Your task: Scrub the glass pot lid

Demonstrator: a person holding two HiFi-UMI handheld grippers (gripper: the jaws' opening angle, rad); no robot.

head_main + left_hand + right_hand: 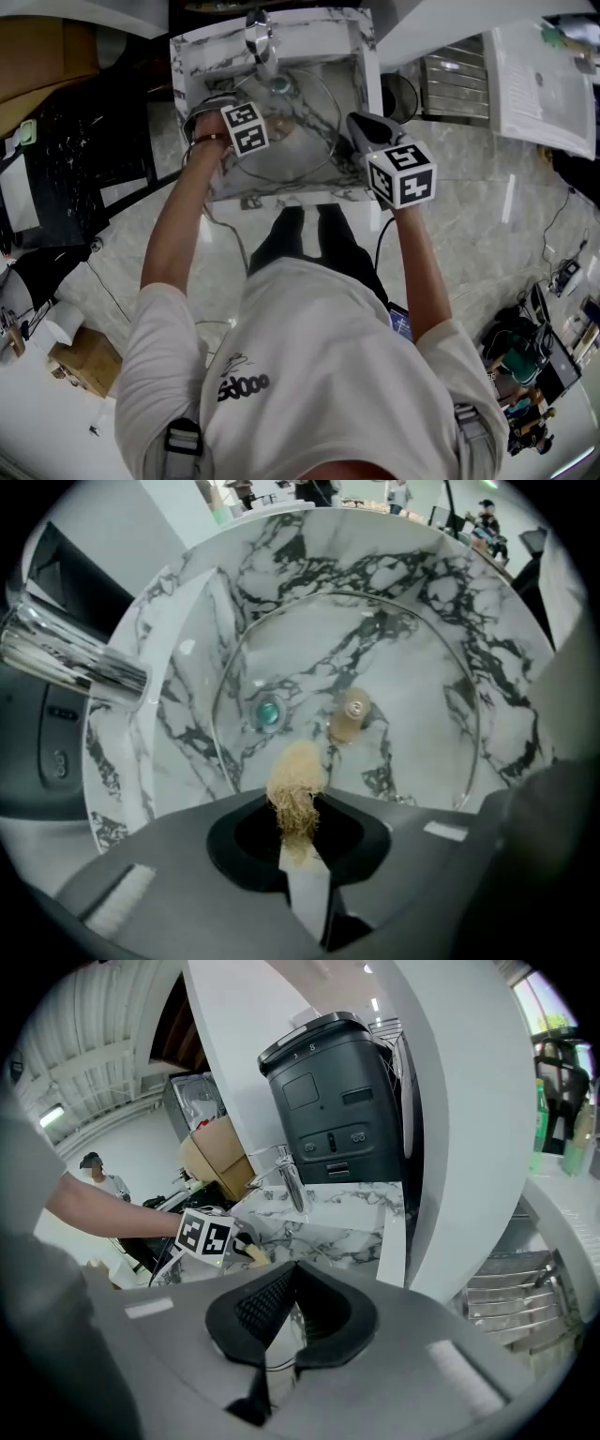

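Observation:
The glass pot lid (305,141) stands tilted in the marble sink (366,56). In the left gripper view its clear pane (412,677) fills the basin, with the knob (352,714) at its middle. My left gripper (298,841) is shut on a tan fibrous scrubber (296,785), whose tuft points at the lid just below the knob. My right gripper (356,127) is at the lid's right edge. In the right gripper view the jaws (279,1330) are closed on a thin pale sliver, the lid's rim (269,1340). The left gripper's marker cube (206,1237) shows there too.
A chrome faucet (259,37) hangs over the back of the sink, and a teal drain (268,712) lies behind the lid. A black appliance (337,1101) stands behind the sink. A metal rack (455,84) sits to the right on the counter.

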